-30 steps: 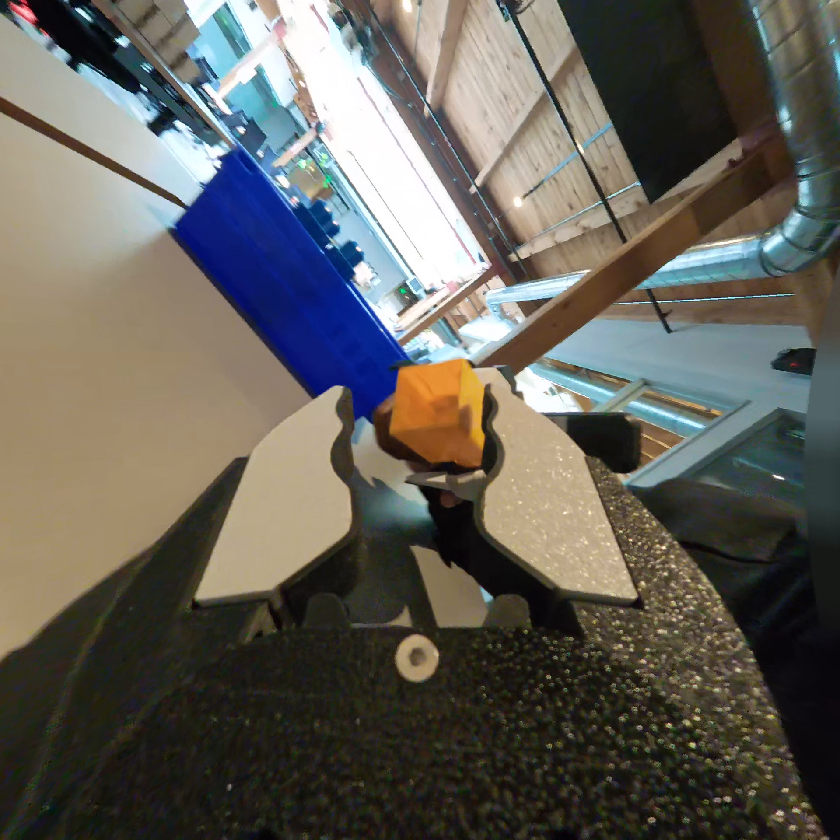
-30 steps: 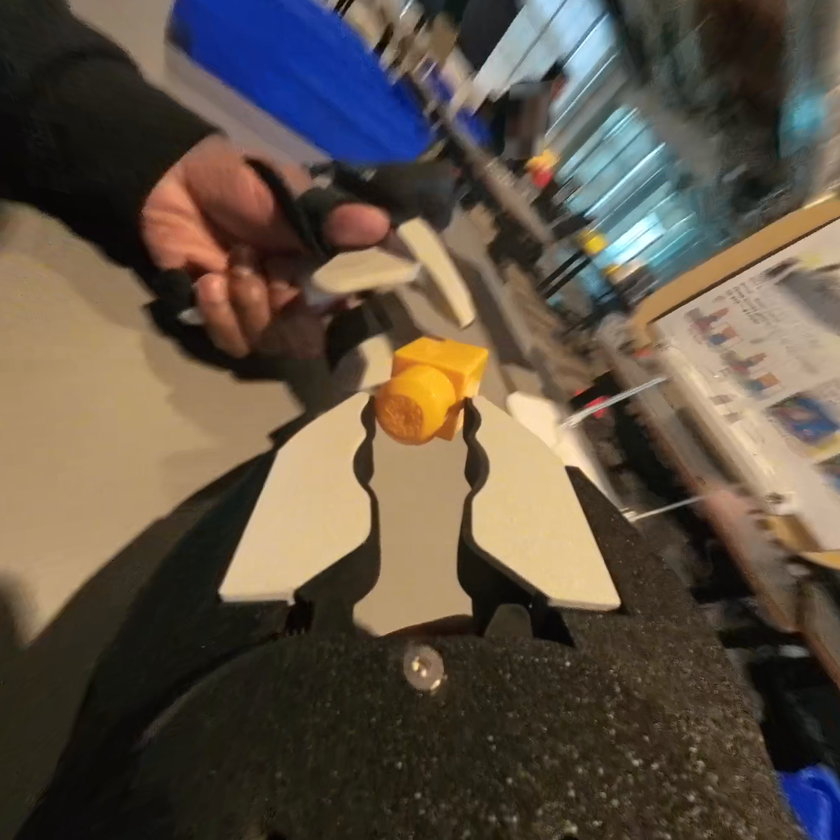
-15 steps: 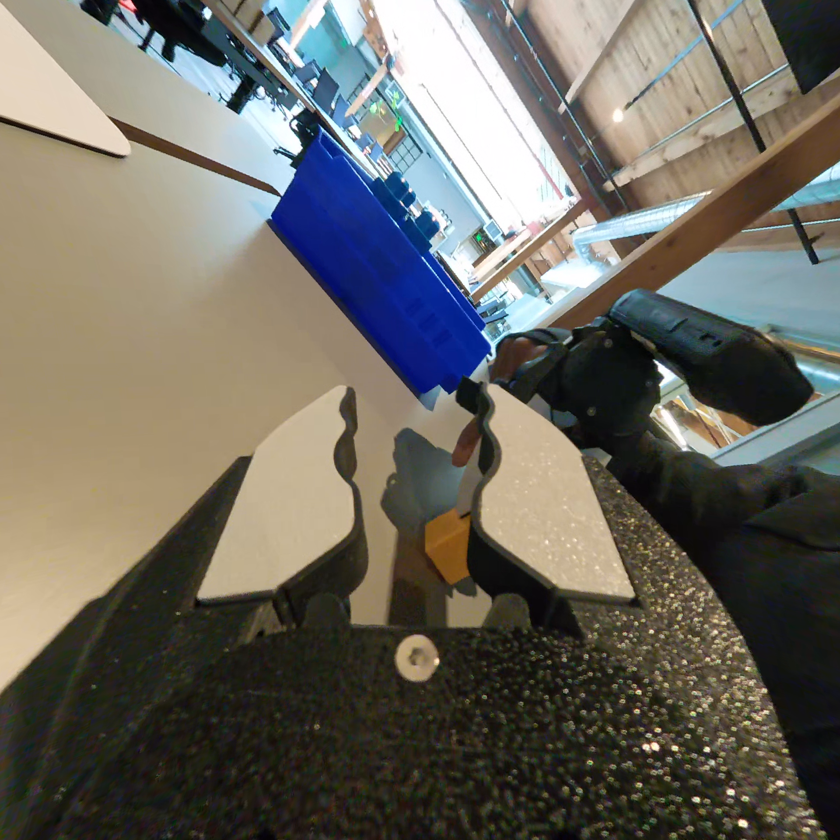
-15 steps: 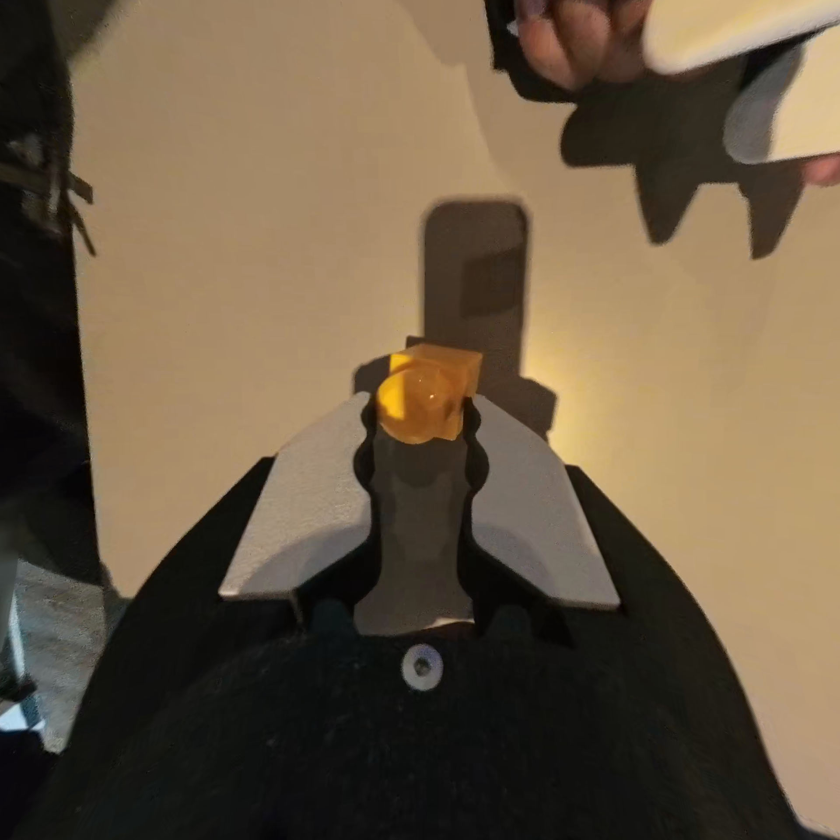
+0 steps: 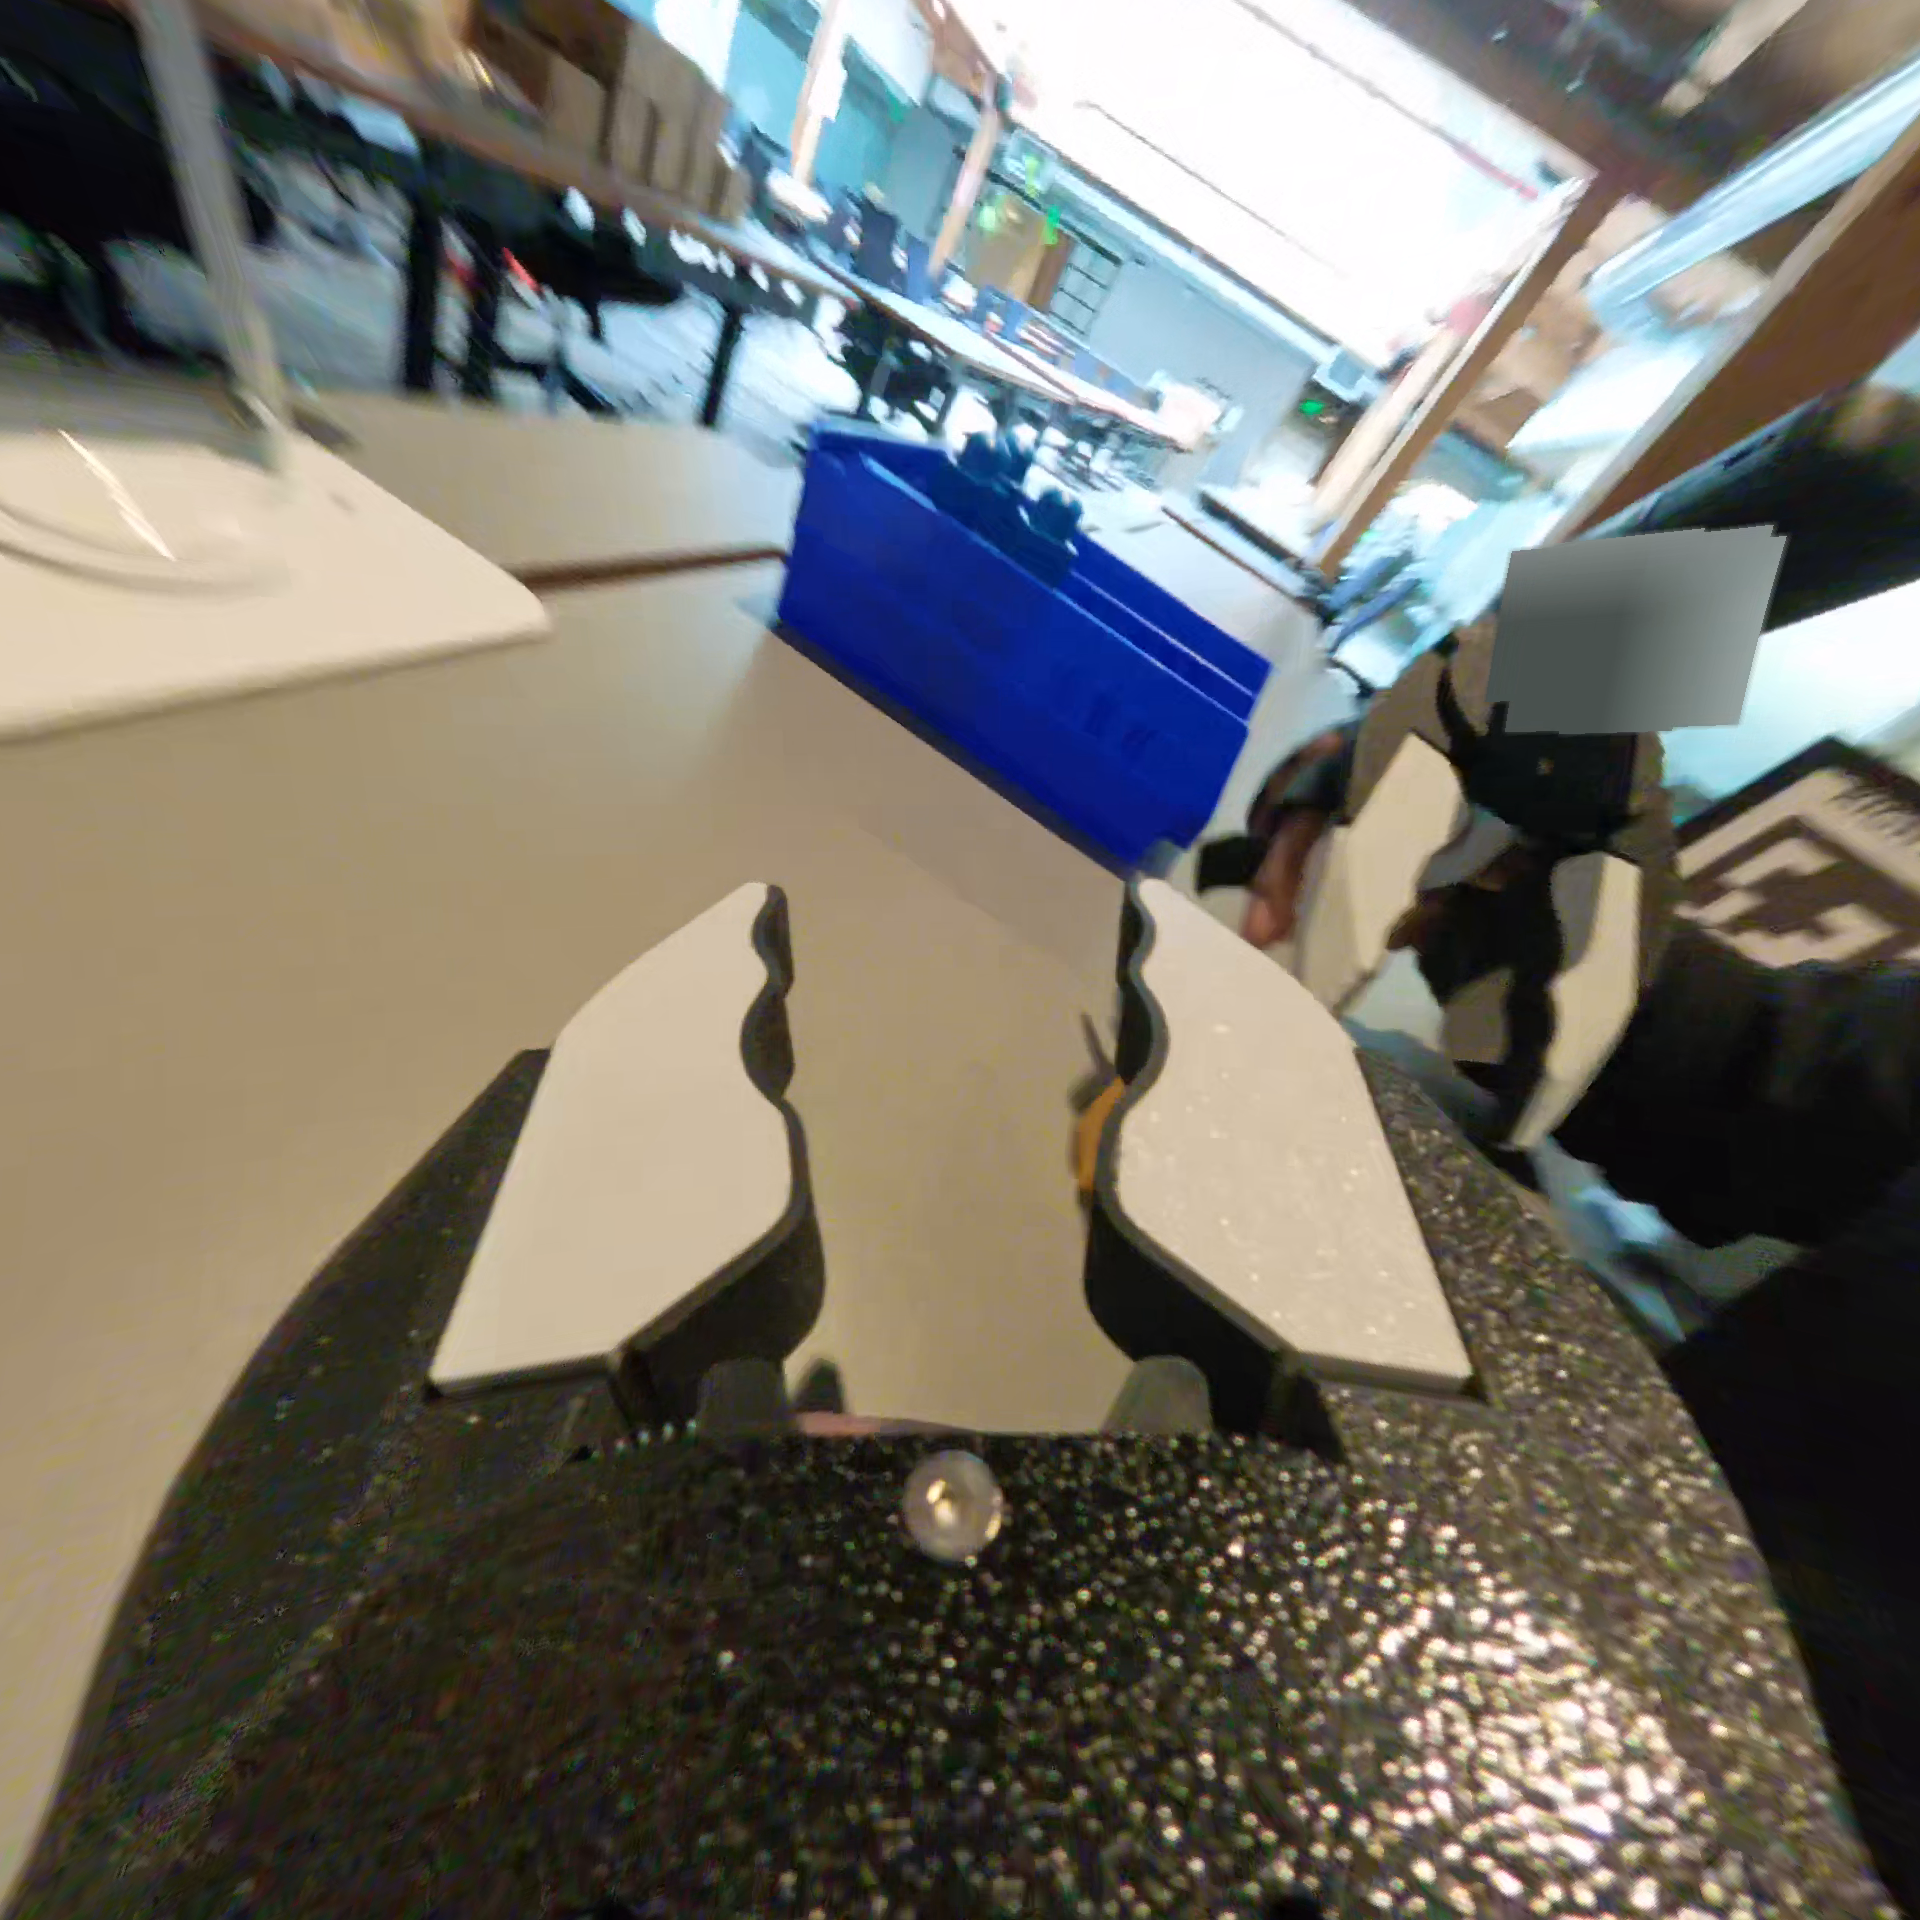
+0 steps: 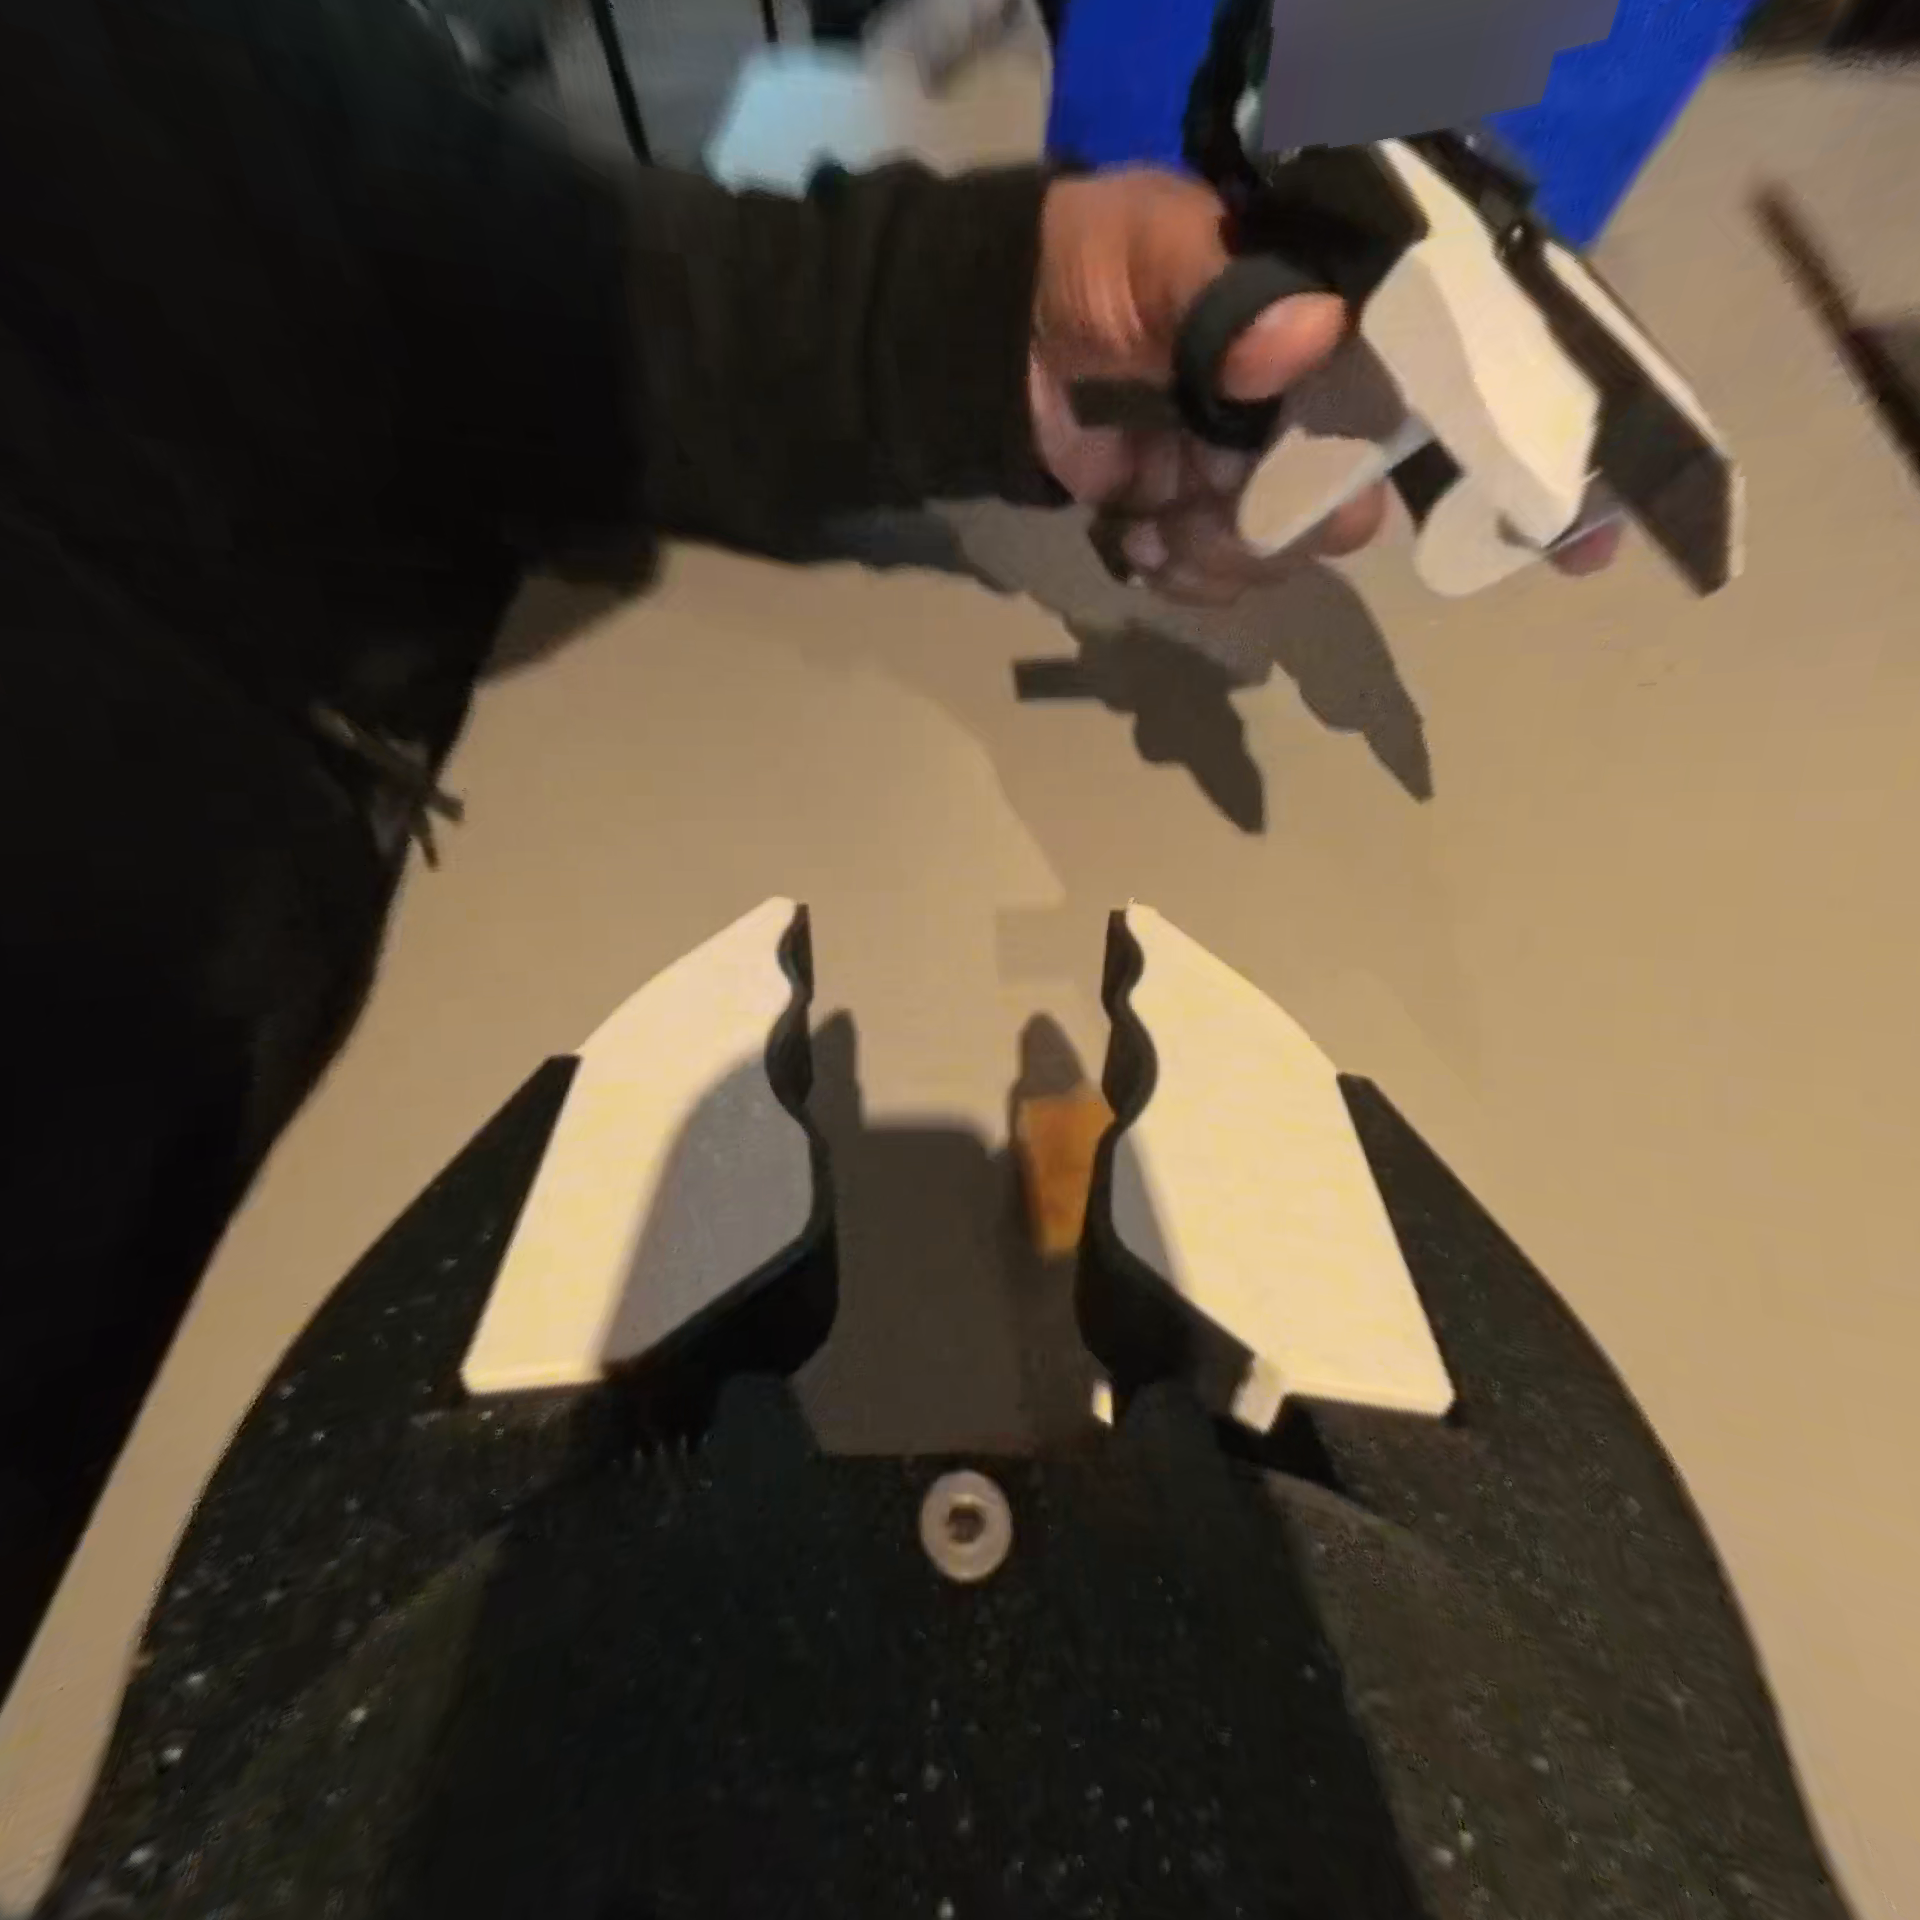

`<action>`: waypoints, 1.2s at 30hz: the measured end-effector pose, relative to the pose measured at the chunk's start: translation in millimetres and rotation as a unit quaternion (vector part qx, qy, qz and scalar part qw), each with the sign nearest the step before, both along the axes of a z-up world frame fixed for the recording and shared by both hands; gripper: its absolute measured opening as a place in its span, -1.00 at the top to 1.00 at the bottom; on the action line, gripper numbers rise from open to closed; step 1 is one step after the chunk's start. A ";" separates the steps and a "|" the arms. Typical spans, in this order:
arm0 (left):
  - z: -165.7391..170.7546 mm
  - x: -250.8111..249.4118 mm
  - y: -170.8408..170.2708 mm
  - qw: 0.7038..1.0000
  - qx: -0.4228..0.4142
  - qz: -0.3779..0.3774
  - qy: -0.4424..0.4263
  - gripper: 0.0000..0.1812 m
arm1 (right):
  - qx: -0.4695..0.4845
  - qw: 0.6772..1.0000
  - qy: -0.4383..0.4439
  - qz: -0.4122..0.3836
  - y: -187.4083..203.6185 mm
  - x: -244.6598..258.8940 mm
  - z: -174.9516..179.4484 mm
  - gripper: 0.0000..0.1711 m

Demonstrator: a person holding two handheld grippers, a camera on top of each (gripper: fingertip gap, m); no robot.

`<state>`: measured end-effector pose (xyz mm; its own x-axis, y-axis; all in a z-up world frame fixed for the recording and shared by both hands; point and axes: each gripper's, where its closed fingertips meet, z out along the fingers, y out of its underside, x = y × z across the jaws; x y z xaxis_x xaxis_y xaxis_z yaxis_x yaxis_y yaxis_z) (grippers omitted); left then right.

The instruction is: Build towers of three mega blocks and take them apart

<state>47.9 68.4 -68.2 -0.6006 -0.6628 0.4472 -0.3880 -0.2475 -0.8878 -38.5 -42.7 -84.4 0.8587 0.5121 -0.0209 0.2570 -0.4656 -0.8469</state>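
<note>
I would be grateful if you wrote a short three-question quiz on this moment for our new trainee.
1. True or false: the right gripper is clamped on the orange block.
2. What colour is the bin at the far side of the table? A. red B. blue C. green
3. Fill in: the left gripper has its fingers ____.

Key
1. False: its fingers stand apart, and the block lies on the table beside the inner edge of one of them.
2. B
3. open, with nothing between them
</note>
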 end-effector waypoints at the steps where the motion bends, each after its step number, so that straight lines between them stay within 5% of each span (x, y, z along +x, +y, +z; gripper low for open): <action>1: 14.5 -6.6 14.8 0.999 0.025 0.024 -0.032 0.35 | 0.036 0.999 0.021 0.007 3.9 -12.6 5.8 0.39; 5: 77.3 -45.0 108.7 0.965 0.152 0.176 -0.121 0.30 | 0.109 0.988 0.100 0.047 16.5 -67.0 5.4 0.51; 9: 112.4 -113.6 267.9 0.848 0.350 0.393 -0.063 0.39 | 0.085 0.989 0.097 0.077 21.3 -98.4 -18.8 0.52; 12: 92.1 -160.7 378.7 0.772 0.436 0.456 0.079 0.43 | 0.064 0.987 0.110 0.102 20.0 -109.5 -27.5 0.53; 15: 21.7 -179.5 438.4 0.772 0.459 0.365 0.243 0.31 | 0.047 0.985 0.132 0.101 22.7 -111.0 -33.8 0.56; 19: -45.2 -183.0 461.2 0.777 0.503 0.207 0.316 0.32 | 0.050 0.984 0.146 0.091 23.3 -107.8 -31.9 0.61; 25: -88.8 -177.7 445.1 0.765 0.537 0.042 0.354 0.25 | 0.025 0.982 0.164 0.092 26.1 -107.7 -35.0 0.65; 28: -116.4 -189.6 445.5 0.737 0.520 0.007 0.433 -0.01 | 0.018 0.982 0.162 0.098 25.9 -109.6 -37.0 0.69; 32: -117.2 -190.8 437.7 0.750 0.484 -0.006 0.450 0.23 | 0.020 0.982 0.161 0.098 25.8 -109.7 -36.8 0.70; 36: -111.3 -192.1 441.2 0.740 0.491 0.020 0.460 0.22 | 0.026 0.982 0.156 0.103 24.4 -110.8 -36.0 0.71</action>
<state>-144.3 509.7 -179.5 -0.3118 -0.9486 -0.0539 -0.9497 0.3129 -0.0128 -149.3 -18.3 -120.5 0.6930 0.6810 -0.2366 0.0646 -0.3855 -0.9204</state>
